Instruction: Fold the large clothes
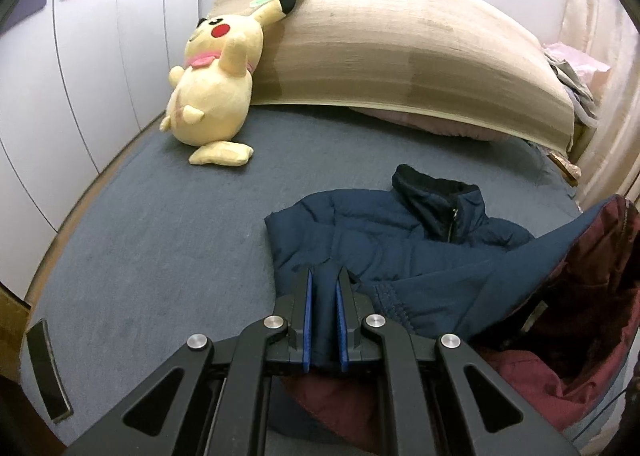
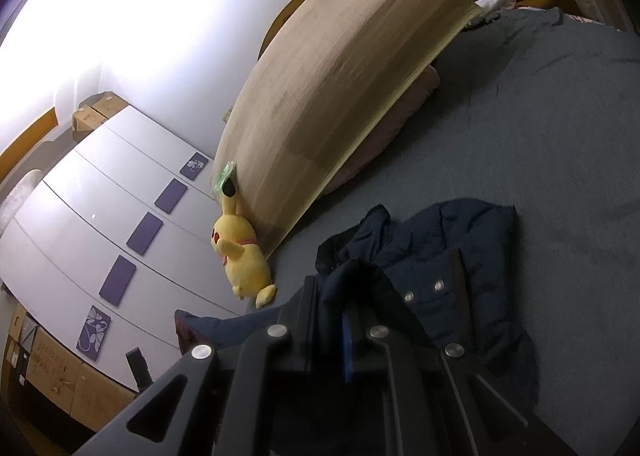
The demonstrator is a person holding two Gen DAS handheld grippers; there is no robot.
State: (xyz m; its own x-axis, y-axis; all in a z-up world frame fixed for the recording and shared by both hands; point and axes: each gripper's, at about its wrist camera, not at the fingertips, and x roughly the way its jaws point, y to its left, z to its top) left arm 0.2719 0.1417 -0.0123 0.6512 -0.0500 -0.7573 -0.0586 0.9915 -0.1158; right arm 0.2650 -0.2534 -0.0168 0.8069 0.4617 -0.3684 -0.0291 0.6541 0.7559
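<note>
A navy padded jacket point(image 1: 384, 240) with a dark red lining point(image 1: 592, 296) lies on the grey-blue bed point(image 1: 160, 240), collar toward the headboard. My left gripper point(image 1: 325, 276) is shut on a fold of the jacket's navy fabric near its lower left edge. In the right wrist view, the jacket point(image 2: 460, 252) lies ahead and my right gripper point(image 2: 332, 288) is shut on a raised navy edge of it, held above the bed point(image 2: 560, 128). The lifted part hangs to the right in the left wrist view, showing the lining.
A yellow Pikachu plush point(image 1: 216, 88) leans at the head of the bed beside a large tan bamboo mat point(image 1: 400, 52) over a pink pillow. White wardrobe doors point(image 1: 80, 56) run along the left. Clutter point(image 1: 576, 72) sits at the far right.
</note>
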